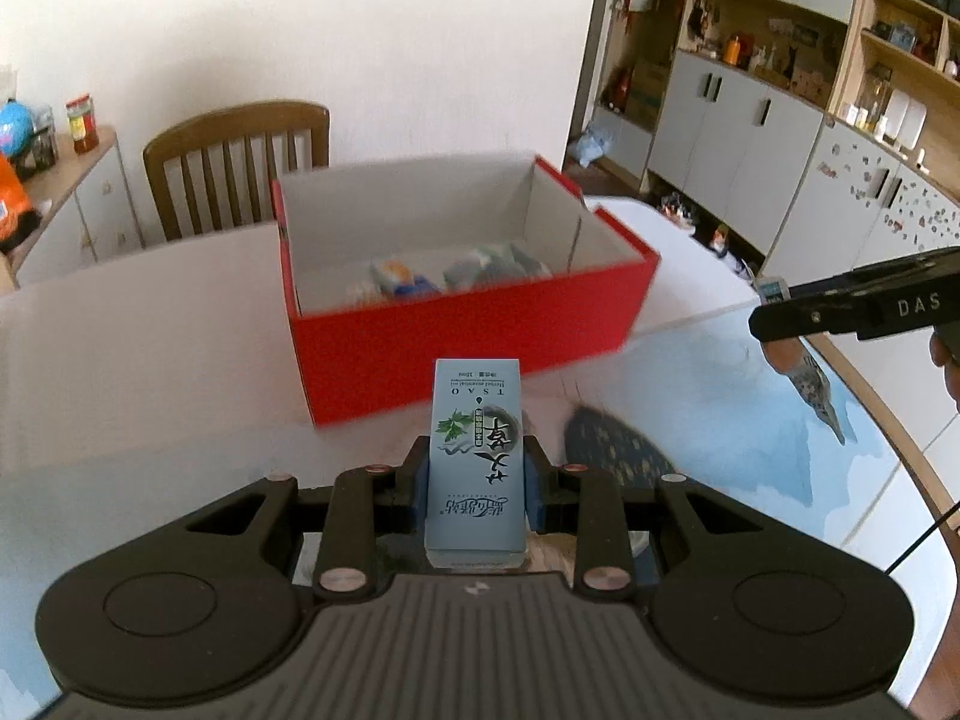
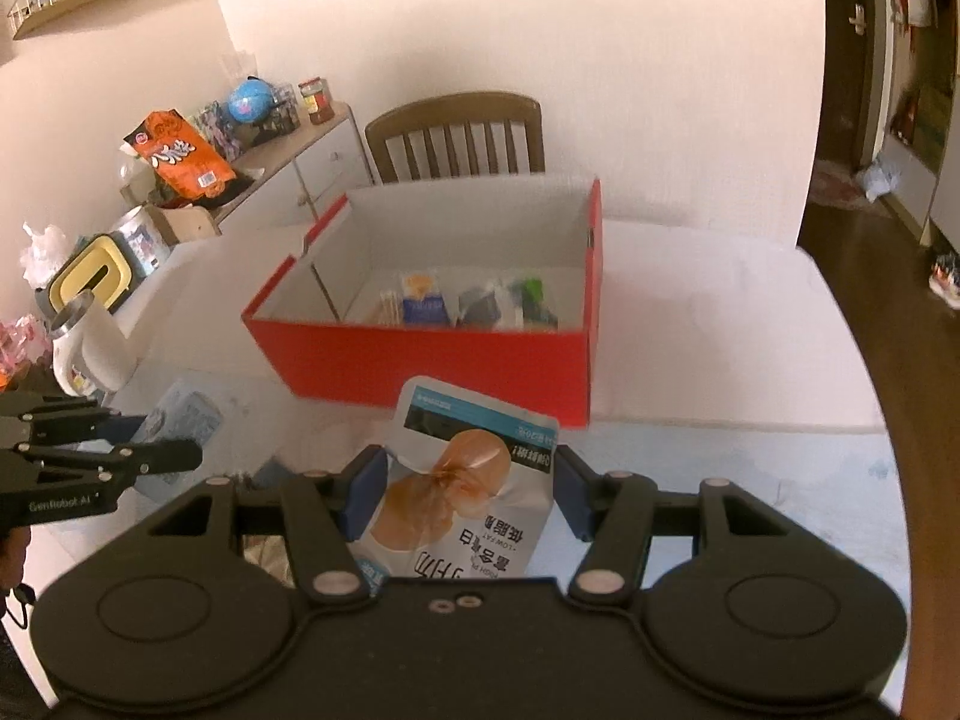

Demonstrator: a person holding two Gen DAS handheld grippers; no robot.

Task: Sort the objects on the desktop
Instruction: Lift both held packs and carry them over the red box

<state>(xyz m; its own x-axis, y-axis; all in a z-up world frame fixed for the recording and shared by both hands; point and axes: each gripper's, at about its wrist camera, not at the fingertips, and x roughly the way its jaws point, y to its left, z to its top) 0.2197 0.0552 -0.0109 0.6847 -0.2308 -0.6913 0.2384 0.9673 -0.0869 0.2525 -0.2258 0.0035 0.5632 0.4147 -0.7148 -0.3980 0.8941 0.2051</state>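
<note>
My left gripper [image 1: 477, 474] is shut on a pale blue carton [image 1: 474, 450] with Chinese writing and holds it upright above the table, short of the open red box [image 1: 474, 324]. My right gripper [image 2: 465, 480] holds a white and blue snack pouch [image 2: 462, 492] with an orange picture; its jaws stand fairly wide around the pouch. The red box [image 2: 432, 354] lies just beyond the pouch and holds several small packets [image 2: 468, 300]. The right gripper shows at the right edge of the left wrist view [image 1: 774, 315], and the left one at the left edge of the right wrist view [image 2: 174, 456].
A wooden chair [image 1: 240, 162] stands behind the table. A sideboard [image 2: 300, 156] at the left carries a globe, jars and an orange bag. A white kettle [image 2: 90, 348] and a yellow-lidded container [image 2: 96, 276] stand at the table's left. Cabinets [image 1: 750, 138] line the right wall.
</note>
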